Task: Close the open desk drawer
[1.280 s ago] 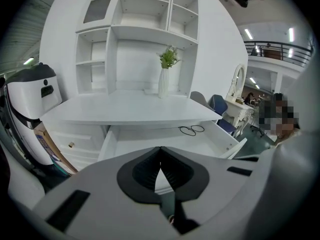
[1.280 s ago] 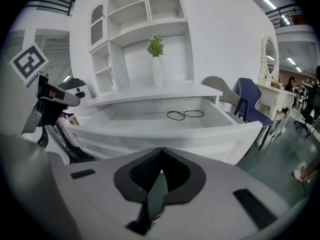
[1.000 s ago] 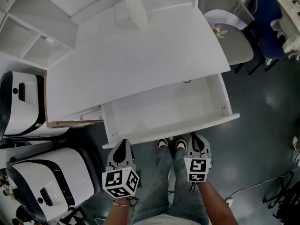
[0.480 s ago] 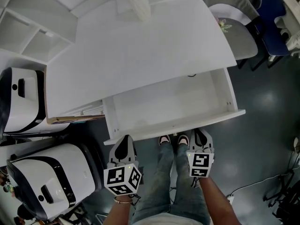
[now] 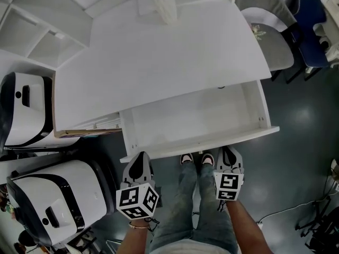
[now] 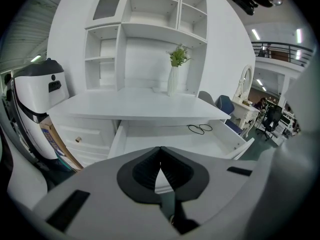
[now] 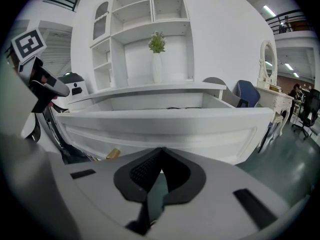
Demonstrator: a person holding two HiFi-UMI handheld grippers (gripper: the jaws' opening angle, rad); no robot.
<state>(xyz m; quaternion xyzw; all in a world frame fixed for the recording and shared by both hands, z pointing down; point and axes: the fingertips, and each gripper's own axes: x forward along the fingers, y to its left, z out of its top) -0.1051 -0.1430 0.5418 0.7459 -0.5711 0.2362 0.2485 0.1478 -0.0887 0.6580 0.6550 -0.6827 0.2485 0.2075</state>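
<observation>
The white desk (image 5: 159, 57) has its wide drawer (image 5: 196, 118) pulled far out, with the front panel (image 5: 201, 141) toward me. A black cable (image 6: 200, 129) lies at the back of the drawer. My left gripper (image 5: 139, 162) hangs shut and holds nothing, just short of the panel's left end; in the left gripper view its jaws (image 6: 160, 156) point over the drawer (image 6: 170, 139). My right gripper (image 5: 228, 154) is also shut and holds nothing, close below the panel's right part. In the right gripper view the panel (image 7: 165, 126) fills the area ahead of its jaws (image 7: 161, 156).
Two white machines (image 5: 26, 115) (image 5: 58, 200) stand left of the desk, with a cardboard sheet (image 5: 79, 134) against its side. A grey chair (image 5: 270, 36) and a blue chair (image 5: 312, 30) stand to the right. A vase (image 5: 164, 1) sits at the desk's back. My shoes (image 5: 196, 159) are under the drawer front.
The head view has shifted a little, so desk and drawer sit slightly lower and further right. Both grippers stay shut just before the drawer front. The drawer is as far out as before.
</observation>
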